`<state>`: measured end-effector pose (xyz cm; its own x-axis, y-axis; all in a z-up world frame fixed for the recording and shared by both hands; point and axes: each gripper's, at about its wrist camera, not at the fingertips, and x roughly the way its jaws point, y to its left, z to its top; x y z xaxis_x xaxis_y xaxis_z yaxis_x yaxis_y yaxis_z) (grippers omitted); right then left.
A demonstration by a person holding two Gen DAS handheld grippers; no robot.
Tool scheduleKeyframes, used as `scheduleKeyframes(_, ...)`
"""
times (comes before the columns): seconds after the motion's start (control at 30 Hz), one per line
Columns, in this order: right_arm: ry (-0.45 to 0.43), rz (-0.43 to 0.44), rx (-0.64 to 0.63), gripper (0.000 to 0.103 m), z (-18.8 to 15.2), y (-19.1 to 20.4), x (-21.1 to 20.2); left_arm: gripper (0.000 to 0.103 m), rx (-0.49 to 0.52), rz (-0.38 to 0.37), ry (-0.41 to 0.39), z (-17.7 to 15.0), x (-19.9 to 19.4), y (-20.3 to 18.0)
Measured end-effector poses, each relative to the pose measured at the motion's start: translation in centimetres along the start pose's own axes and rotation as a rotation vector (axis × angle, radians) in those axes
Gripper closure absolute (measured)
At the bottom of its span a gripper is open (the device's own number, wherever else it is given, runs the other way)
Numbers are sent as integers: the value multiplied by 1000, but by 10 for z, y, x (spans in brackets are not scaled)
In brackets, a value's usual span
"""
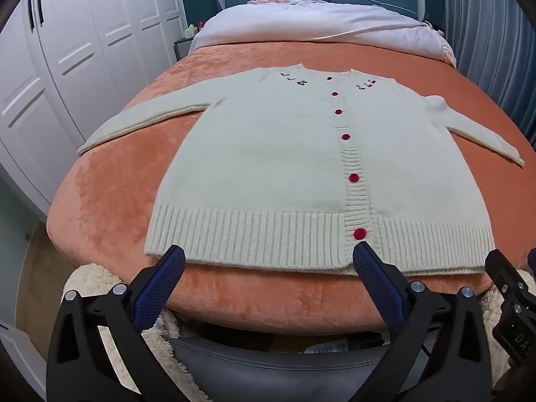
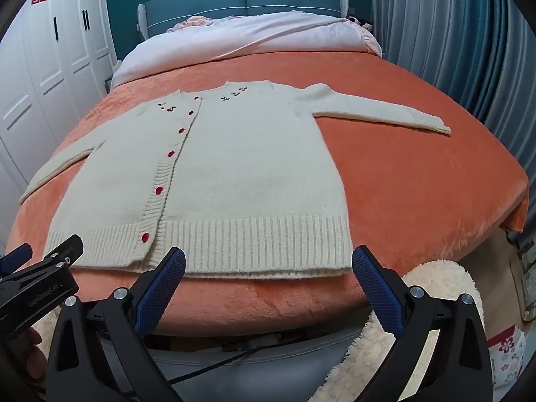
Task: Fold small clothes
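A cream knit cardigan (image 1: 284,167) with red buttons (image 1: 354,177) lies flat and face up on an orange plush blanket (image 1: 110,207) at the foot of a bed, its ribbed hem (image 1: 254,238) toward the cameras and both sleeves stretched out to the sides. The left gripper (image 1: 269,261) and the right gripper (image 2: 269,261) hover just short of the hem, each with its blue-padded fingers (image 1: 160,288) spread wide and nothing between them. Neither tool touches the garment. No fold shows anywhere: the left sleeve (image 1: 140,120) and the right sleeve (image 2: 378,109) lie extended and the body is at full length. By the look of it the folding has not begun, and the sleeves, sides and lengthwise fold all remain to be done.
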<state>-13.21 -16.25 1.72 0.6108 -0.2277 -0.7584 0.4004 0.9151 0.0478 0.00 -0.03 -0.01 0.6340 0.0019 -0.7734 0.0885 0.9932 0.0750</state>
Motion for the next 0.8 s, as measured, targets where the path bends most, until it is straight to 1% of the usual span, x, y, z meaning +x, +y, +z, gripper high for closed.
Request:
scheduleKeyframes(0.03,14,3,2,5,0,0,1,5,-1,1,-2,0,0,0)
scheduleKeyframes(0.33,8,-6,-20,5,2,7,3,5,0,-4,3,-3,3,4)
scheduleKeyframes(0.37,10,4,-2,5,-1,4,1,5,2,-7,4,-2,3,4)
scheduleKeyframes(0.8,8,4,-1,5,1,8,2,5,10,3,4,-4,4,0)
